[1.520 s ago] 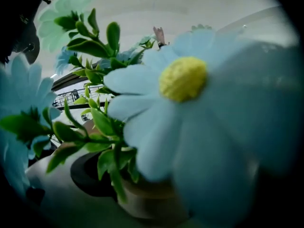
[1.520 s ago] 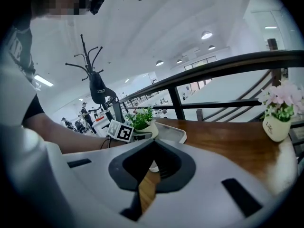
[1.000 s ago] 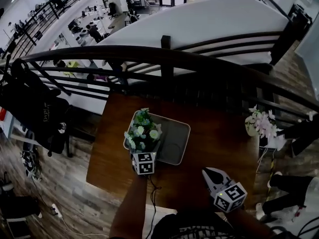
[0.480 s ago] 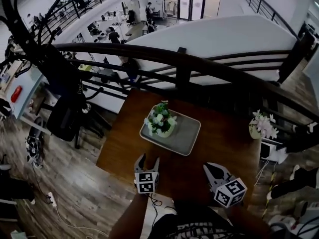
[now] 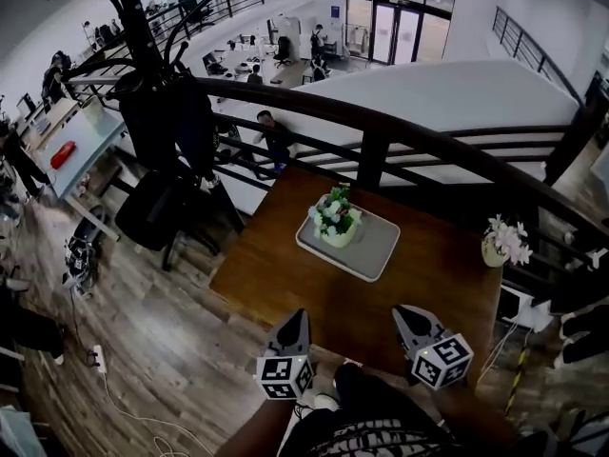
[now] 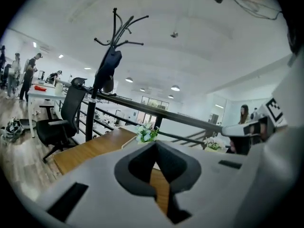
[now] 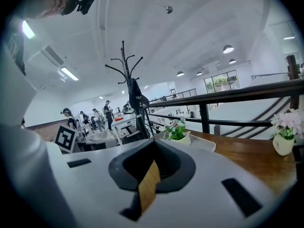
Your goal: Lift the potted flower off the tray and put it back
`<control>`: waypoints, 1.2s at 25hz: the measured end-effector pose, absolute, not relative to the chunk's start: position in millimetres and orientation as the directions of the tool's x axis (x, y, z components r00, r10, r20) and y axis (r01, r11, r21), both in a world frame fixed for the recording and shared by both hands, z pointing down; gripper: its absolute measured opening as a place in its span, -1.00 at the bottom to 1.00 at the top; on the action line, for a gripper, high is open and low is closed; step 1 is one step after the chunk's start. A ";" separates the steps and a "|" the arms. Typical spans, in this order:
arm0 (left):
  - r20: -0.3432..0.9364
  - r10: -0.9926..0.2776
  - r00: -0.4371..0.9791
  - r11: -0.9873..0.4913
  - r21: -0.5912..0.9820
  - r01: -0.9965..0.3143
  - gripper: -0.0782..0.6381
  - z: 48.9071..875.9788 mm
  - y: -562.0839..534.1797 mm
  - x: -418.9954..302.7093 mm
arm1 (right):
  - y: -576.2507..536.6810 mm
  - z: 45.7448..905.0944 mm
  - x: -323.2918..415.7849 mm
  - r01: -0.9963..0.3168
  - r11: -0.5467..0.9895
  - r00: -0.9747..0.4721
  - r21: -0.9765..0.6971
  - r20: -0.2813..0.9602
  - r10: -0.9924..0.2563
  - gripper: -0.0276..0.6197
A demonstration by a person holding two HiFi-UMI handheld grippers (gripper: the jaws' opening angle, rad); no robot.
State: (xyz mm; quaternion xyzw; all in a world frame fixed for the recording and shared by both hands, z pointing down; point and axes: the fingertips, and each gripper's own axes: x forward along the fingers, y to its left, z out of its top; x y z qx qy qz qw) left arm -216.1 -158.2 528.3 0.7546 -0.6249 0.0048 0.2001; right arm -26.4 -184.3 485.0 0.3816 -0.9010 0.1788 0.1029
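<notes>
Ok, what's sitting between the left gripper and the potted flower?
Only bare wooden table, then the near rim of the tray that the potted flower stands on. The head view shows this, with the left gripper well short of it.

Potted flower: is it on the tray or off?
On. The flower stands upright on the tray, at its left end.

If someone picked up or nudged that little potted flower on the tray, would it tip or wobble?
The potted flower looks small, with a squat pale pot, so it is probably light and fairly steady. Its bushy top stands above the pot, so a push up high might tip it. The blooms would likely bend easily.
</notes>
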 end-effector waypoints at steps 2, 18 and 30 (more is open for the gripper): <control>0.250 -0.943 0.220 -0.136 0.315 -0.939 -0.76 518.0 -143.2 -212.8 | -169.7 478.7 -28.3 -0.720 0.653 -0.692 -0.235 0.319 -0.647 -0.94; 0.271 -0.932 0.240 -0.151 0.313 -0.938 -0.76 501.6 -77.9 -167.7 | -100.6 466.8 15.8 -0.725 0.664 -0.683 -0.184 0.316 -0.659 -0.94; 0.263 -0.946 0.189 -0.104 0.305 -0.946 -0.76 498.7 -61.8 -156.2 | -83.1 472.1 18.6 -0.669 0.717 -0.736 -0.196 0.311 -0.601 -0.94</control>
